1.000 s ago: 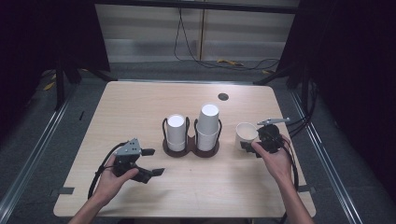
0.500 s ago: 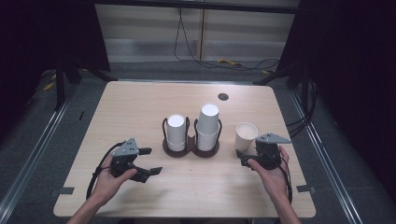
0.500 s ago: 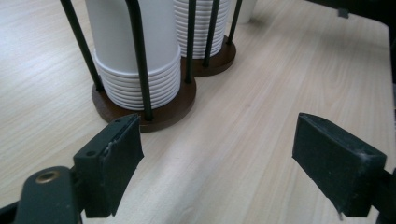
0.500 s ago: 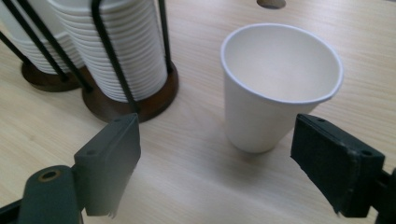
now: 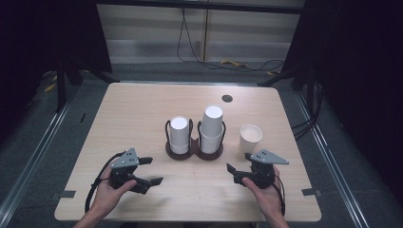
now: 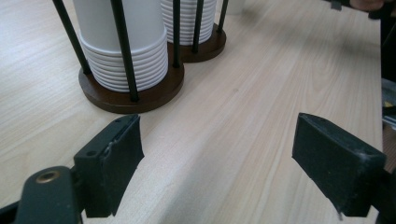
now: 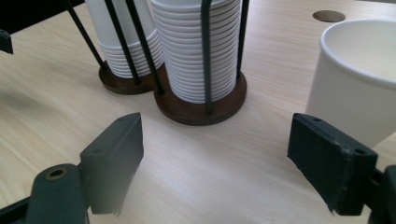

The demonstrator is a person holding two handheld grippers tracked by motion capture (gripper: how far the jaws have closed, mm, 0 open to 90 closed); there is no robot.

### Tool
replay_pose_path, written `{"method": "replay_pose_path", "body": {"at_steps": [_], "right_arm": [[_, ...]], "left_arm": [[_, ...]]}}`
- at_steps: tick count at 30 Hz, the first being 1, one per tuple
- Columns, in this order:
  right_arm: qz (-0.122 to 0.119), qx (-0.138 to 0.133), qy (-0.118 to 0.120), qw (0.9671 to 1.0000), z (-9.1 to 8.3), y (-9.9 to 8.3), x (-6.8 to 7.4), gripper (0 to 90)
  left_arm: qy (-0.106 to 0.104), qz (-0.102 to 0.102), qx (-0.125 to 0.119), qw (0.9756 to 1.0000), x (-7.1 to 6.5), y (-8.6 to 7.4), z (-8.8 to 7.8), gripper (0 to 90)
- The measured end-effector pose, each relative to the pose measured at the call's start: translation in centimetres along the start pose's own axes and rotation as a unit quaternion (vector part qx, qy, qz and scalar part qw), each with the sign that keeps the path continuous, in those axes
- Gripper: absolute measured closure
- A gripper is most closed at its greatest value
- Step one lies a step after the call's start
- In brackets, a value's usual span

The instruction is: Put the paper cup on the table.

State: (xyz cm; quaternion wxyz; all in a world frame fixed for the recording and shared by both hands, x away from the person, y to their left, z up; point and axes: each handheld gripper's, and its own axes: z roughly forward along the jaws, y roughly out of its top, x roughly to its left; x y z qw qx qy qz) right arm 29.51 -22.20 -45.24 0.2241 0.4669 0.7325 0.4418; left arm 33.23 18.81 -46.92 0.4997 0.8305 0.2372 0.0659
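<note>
Nearest the person, both hands rest low on the pale wooden surface [image 5: 142, 109]. The left hand [image 5: 107, 190] holds the left tool [image 5: 148, 171] at the near left, its jaws wide apart and empty, pointing right toward the middle of the surface. In the left gripper view the bare wood lies between its jaws, and the rack's base sits just beyond the left one. The right hand [image 5: 266, 192] holds the right tool [image 5: 234, 173] at the near right, jaws likewise spread with nothing between them, its grey plate on top. A black cable trails from each tool back toward the near edge.

Just beyond the right tool a single cup [image 5: 250, 137] stands upright and open-mouthed on the surface, apart from the tool and just right of the rack. In the right gripper view this cup [image 7: 359, 79] rises behind the right jaw, not touched by it.

At mid-surface sits the rack [image 5: 194, 151], two joined dark round bases with thin black upright rods. Each base carries a stack of white cups turned mouth-down: the left stack [image 5: 179, 134] shorter, the right stack [image 5: 212, 128] taller.

Farther back, near the far right edge, is a small dark round hole [image 5: 227, 99]. Past the surface, cords lie on the grey floor [image 5: 209, 71].
</note>
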Motion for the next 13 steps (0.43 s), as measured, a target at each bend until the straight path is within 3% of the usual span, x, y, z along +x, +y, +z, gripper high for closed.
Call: {"method": "replay_pose_path", "body": {"at_steps": [4,8,10,12,13], "right_arm": [[0.002,0.013,0.023,0.9997,0.5,-0.8,0.8,17.7],[-0.005,0.022,0.033,0.9992,1.5,-1.0,1.0,17.4],[-0.006,0.019,0.037,0.9991,1.6,-0.9,0.9,17.3],[-0.004,0.024,0.039,0.9989,1.8,-1.0,0.7,16.3],[-0.002,0.029,0.038,0.9989,1.9,-1.1,0.6,16.3]], "left_arm": [[0.015,-0.022,-0.02,0.9994,0.0,-0.4,-0.5,16.0],[0.017,-0.031,-0.007,0.9993,0.3,-1.1,-0.1,16.0],[0.019,-0.026,0.004,0.9995,0.2,-1.3,0.1,16.0],[0.0,-0.041,0.007,0.9991,0.3,-1.3,0.2,15.9],[0.005,-0.038,0.003,0.9993,0.3,-1.3,0.1,15.9]]}}
